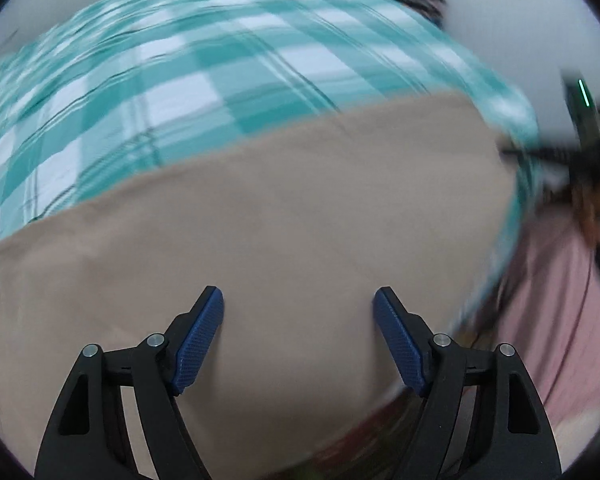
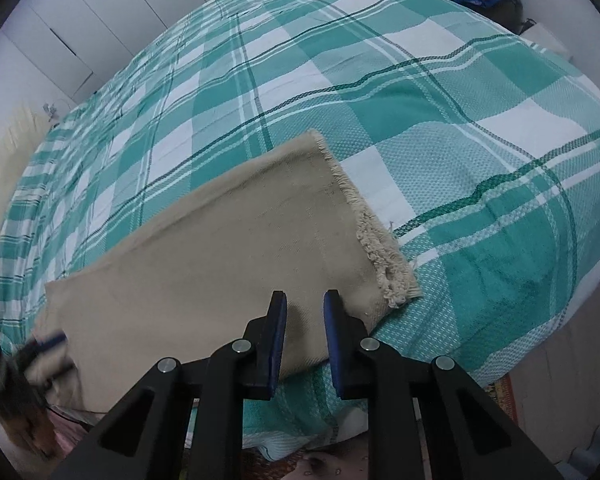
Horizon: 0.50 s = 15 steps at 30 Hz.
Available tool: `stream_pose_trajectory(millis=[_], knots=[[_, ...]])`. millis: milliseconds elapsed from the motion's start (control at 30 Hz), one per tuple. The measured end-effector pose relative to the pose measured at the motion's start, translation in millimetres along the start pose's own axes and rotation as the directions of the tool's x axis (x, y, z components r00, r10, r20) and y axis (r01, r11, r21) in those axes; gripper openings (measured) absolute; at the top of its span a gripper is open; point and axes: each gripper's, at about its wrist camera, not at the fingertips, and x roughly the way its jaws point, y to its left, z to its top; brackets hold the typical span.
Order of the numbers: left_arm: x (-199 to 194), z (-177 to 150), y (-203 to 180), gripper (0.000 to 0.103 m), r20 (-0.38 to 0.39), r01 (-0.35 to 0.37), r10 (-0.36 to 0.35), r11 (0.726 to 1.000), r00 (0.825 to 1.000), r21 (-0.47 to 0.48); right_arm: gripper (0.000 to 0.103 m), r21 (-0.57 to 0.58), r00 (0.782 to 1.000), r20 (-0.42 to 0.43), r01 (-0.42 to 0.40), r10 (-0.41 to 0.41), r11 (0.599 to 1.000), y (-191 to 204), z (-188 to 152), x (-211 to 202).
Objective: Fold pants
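Pants (image 2: 228, 248) lie flat on the bed (image 2: 380, 92), stretching ahead and leftward from the right hand-held gripper (image 2: 305, 336); their frayed hem sits just right of it, a wardrobe (image 2: 100, 4) beyond the bed.

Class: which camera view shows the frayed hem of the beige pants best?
The right wrist view: the frayed hem lies sharp and unobstructed on the checked bedspread. The left wrist view shows only blurred plain beige pants, no fringe.

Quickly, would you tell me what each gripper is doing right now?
Left gripper: open, empty, above the pants.
Right gripper: nearly closed around the pants' edge; a firm grip cannot be told.
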Motion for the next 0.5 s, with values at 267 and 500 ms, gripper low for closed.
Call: stream_pose_trajectory(millis=[267, 500], knots=[[0.7, -29.0, -14.3, 0.082, 0.040, -0.047, 0.046, 0.999, 0.998, 0.024, 0.020, 0.072, 0.997, 0.053, -0.057, 0.053, 0.996, -6.3, 0.7, -7.6], [4.5, -25.9, -15.6, 0.083, 0.044, -0.037, 0.037, 0.999, 0.998, 0.005, 0.023, 0.321, 0.913, 0.260, -0.388, 0.313, 0.864, -55.5, -20.9, -59.0]])
